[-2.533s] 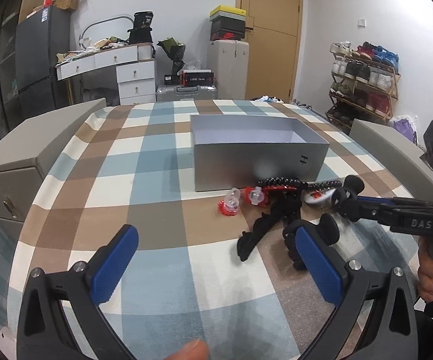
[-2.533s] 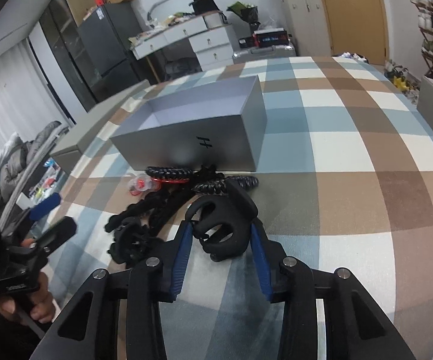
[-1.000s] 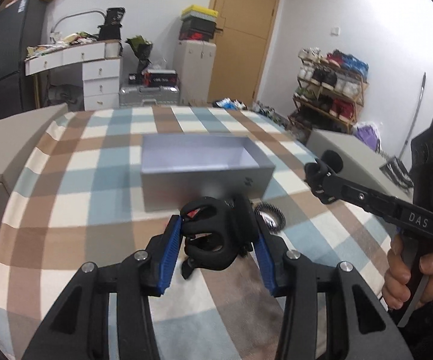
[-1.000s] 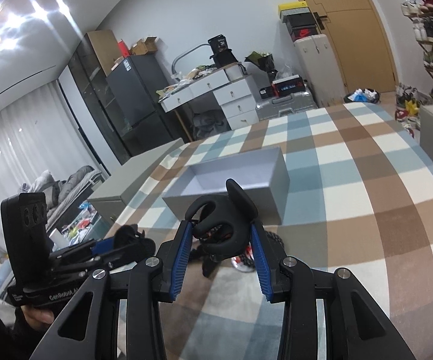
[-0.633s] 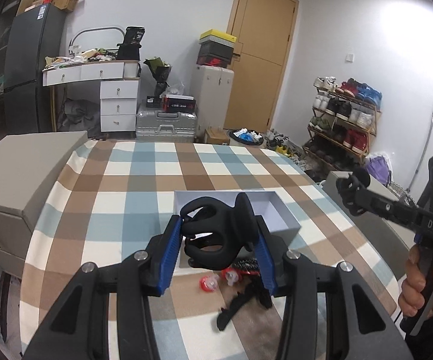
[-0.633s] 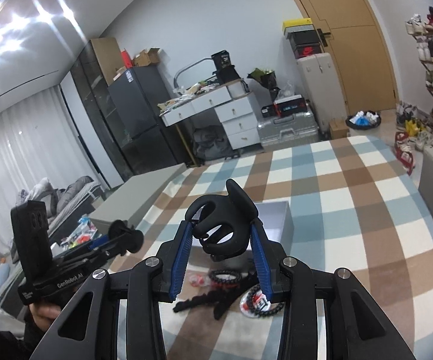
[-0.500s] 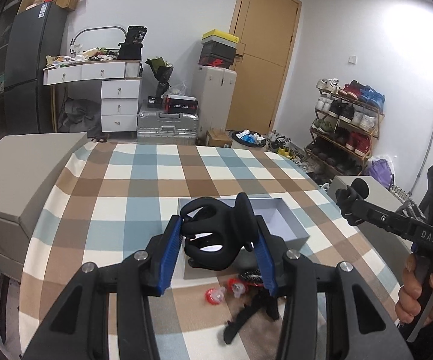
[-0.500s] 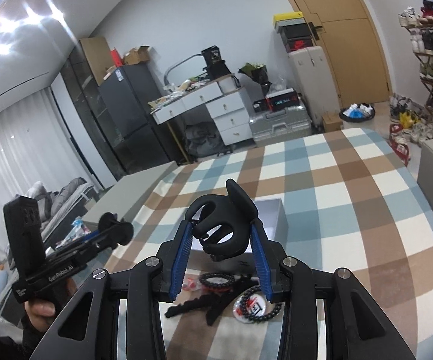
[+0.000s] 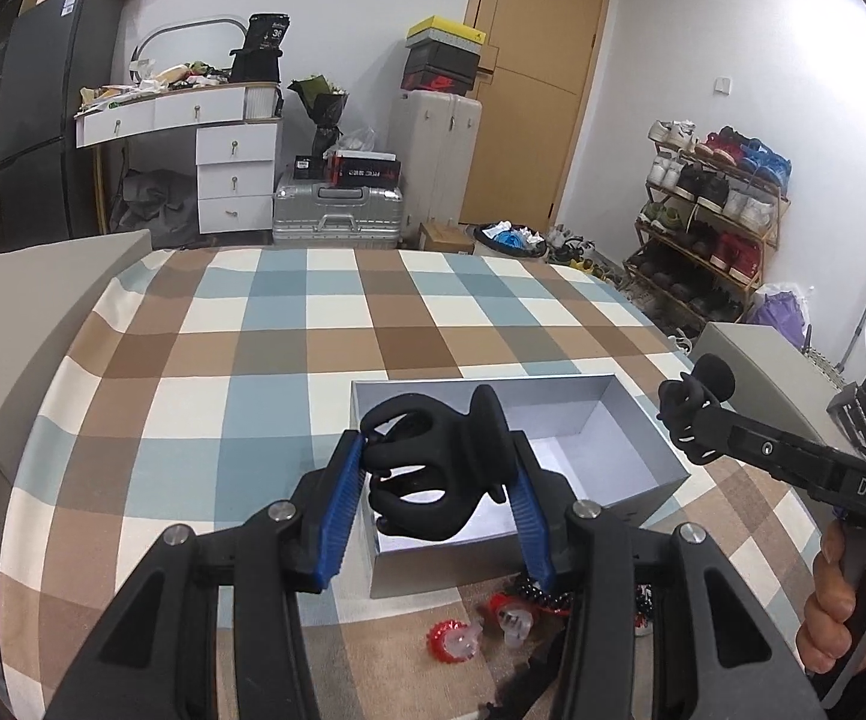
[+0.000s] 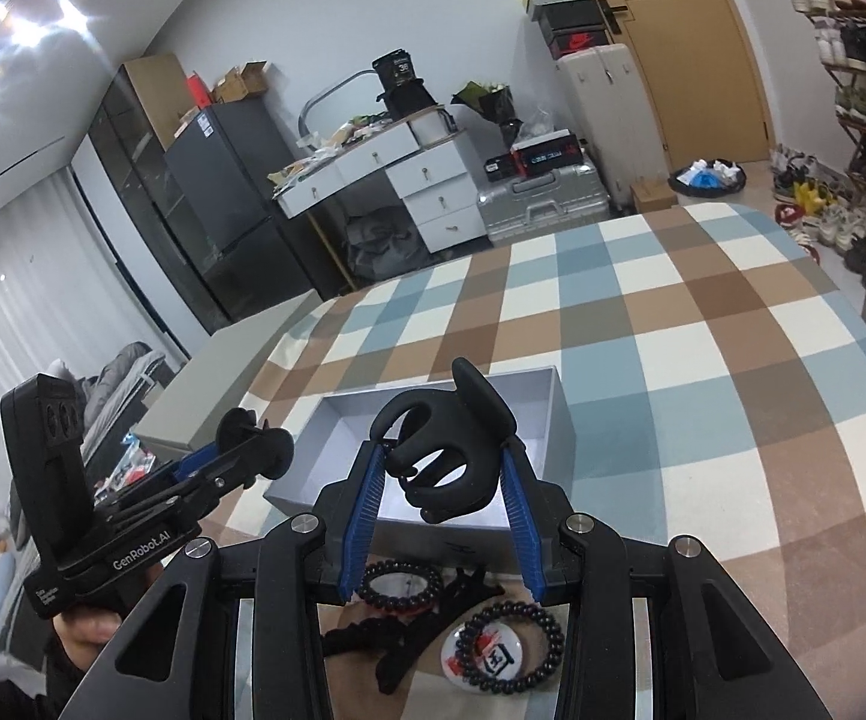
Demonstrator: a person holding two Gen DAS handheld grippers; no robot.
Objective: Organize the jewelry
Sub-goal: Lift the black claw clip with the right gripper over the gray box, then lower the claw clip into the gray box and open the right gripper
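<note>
Left wrist view: the left tongs (image 9: 439, 498) are clamped on a black claw clip (image 9: 433, 468), held above the open grey box (image 9: 643, 450) on the checked desk (image 9: 241, 360). The right tongs (image 9: 694, 414) also grip a clip, over the box's right edge.

Right wrist view: the right tongs (image 10: 442, 501) clamp a second clip (image 10: 445, 456) over the box (image 10: 337, 426). Bead bracelets (image 10: 511, 645) lie on the desk (image 10: 703, 360) just in front of it.

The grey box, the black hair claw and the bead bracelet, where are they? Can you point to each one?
grey box (image 9: 643, 420): left wrist view, on its inner right wall.
black hair claw (image 10: 457, 456): right wrist view, on its curved body.
bead bracelet (image 10: 544, 621): right wrist view, on the beads at its right side.
</note>
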